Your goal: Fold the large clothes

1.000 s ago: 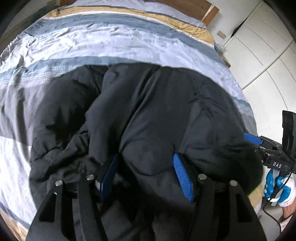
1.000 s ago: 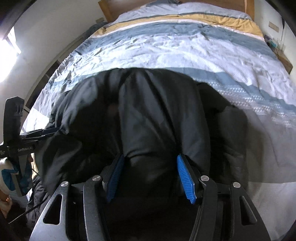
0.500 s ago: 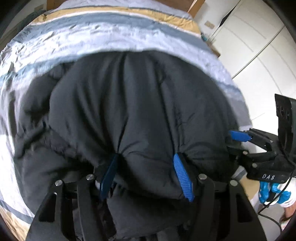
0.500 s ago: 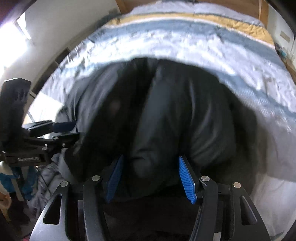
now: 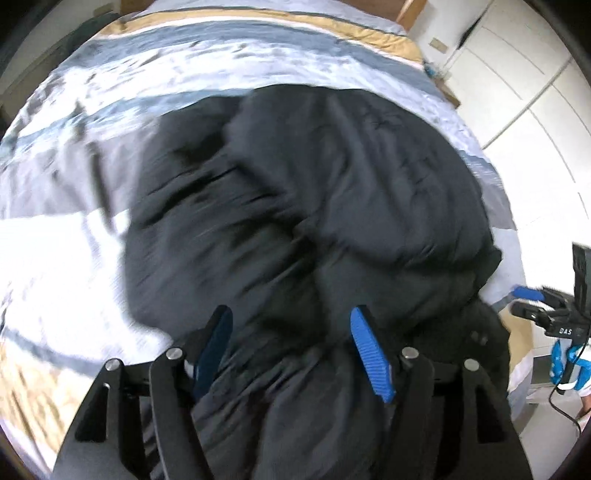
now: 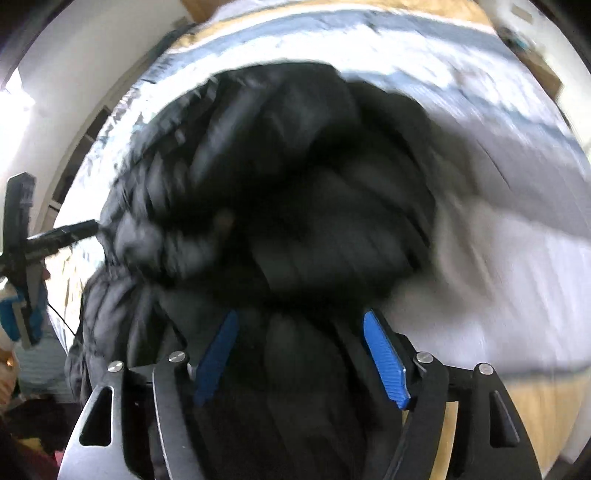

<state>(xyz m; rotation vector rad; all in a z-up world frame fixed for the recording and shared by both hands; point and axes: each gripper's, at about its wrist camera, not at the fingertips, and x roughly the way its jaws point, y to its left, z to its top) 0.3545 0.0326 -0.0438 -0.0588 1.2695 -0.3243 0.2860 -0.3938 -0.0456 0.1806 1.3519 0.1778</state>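
Observation:
A large black puffer jacket [image 5: 332, 203] lies bunched on the striped bed [image 5: 221, 59], with a fold thrown over its top. My left gripper [image 5: 291, 350] points down at the jacket's near edge. Its jaws are opening, and dark fabric lies slack between the blue pads [image 5: 369, 354]. In the right wrist view the jacket [image 6: 295, 184] is blurred. My right gripper [image 6: 299, 354] hangs over its near edge with its jaws opening wide. Fabric sits between them, and the right pad [image 6: 384, 362] stands free of it. Each view shows the other gripper [image 5: 532, 306] [image 6: 62, 236] at the jacket's side.
The bed cover [image 6: 517, 258] has blue, white and mustard stripes. White wardrobe doors [image 5: 535, 74] stand along the right of the bed, and a wooden headboard [image 5: 410, 7] is at the far end. A blue-gloved hand [image 5: 565, 362] holds the right gripper's handle.
Both grippers swept forward over the bed with the jacket's near part and laid it over the rest. Both pairs of pads now stand wider, the right clearly so.

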